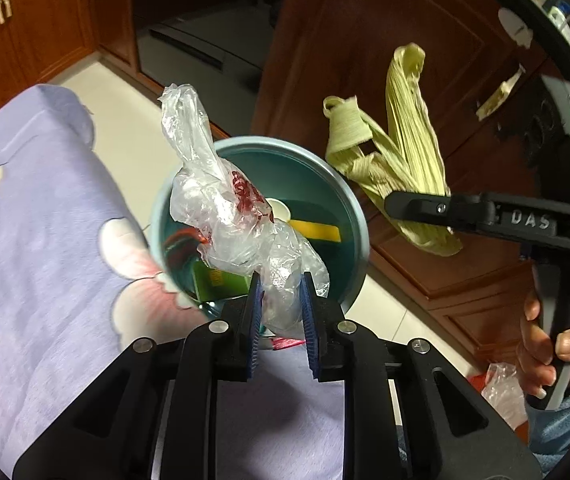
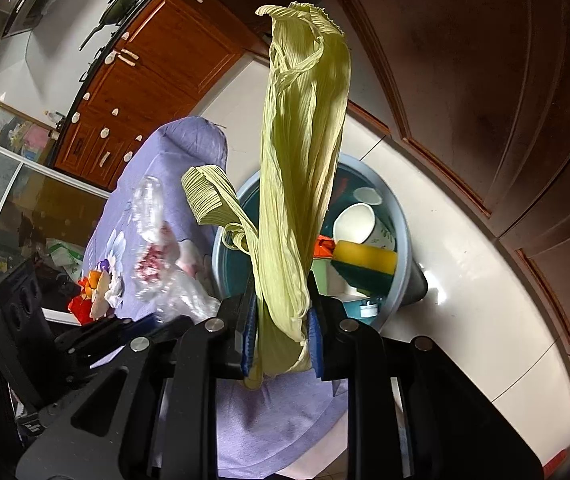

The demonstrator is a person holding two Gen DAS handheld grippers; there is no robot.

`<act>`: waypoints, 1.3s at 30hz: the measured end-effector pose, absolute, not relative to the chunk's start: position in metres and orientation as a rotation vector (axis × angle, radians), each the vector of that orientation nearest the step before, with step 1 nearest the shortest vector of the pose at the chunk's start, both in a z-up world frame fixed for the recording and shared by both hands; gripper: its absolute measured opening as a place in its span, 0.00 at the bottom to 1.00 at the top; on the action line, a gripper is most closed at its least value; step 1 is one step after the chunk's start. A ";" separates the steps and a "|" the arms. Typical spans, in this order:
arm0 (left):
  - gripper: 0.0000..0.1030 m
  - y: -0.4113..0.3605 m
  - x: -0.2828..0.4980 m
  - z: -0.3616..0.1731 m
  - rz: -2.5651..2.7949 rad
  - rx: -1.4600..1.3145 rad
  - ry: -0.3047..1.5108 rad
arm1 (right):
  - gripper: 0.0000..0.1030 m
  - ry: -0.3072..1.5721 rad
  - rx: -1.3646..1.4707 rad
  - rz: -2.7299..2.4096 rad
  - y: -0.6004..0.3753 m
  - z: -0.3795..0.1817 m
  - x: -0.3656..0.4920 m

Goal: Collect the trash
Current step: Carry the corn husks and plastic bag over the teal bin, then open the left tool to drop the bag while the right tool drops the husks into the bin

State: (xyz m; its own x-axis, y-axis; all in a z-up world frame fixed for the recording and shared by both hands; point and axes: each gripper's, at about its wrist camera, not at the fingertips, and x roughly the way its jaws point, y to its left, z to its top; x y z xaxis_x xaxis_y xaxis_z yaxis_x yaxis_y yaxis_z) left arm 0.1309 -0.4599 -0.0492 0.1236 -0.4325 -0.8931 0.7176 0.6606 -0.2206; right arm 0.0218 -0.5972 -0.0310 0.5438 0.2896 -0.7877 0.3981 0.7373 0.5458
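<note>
Holding a crumpled clear bag (image 1: 221, 216) with red print, your left gripper (image 1: 281, 308) has its blue pads pinched on the bag's lower end, and the rest of it stands up over the bin (image 1: 359, 216). Your right gripper (image 2: 281, 332) is clamped on a pale green corn husk (image 2: 301, 152), which rises tall between the pads, with one strip curled off to the left. In the left view that husk (image 1: 409, 136) hangs in the air just right of the bin's rim, gripped by the other tool's black fingers, and your right hand (image 1: 553, 344) wraps the handle.

Both pieces of trash are above or beside the bin, not in it. The bin (image 2: 403, 232) is a round blue-grey tub standing on the white floor, hard against the edge of the purple flowered cloth (image 1: 45, 208). Inside it (seen best from the right) lie a white paper cup (image 2: 355, 222), a yellow-and-green sponge (image 2: 365, 258) and some coloured packaging. Another clear bag (image 1: 503, 390) lies on the floor by your right hand. Brown cabinets (image 2: 505, 80) stand behind.
</note>
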 end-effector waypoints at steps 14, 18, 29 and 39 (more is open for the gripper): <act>0.83 -0.430 0.140 -0.051 -0.776 0.233 1.173 | 0.21 1.071 0.756 -0.068 -0.588 -0.043 0.042; 0.92 -0.412 0.139 -0.048 -0.754 0.196 1.170 | 0.22 1.102 0.748 -0.053 -0.578 -0.051 0.051; 0.93 -0.389 0.145 -0.050 -0.733 0.144 1.194 | 0.73 1.136 0.723 -0.094 -0.564 -0.059 0.064; 0.93 -0.373 0.142 -0.045 -0.731 0.122 1.184 | 0.76 1.157 0.737 -0.128 -0.557 -0.056 0.058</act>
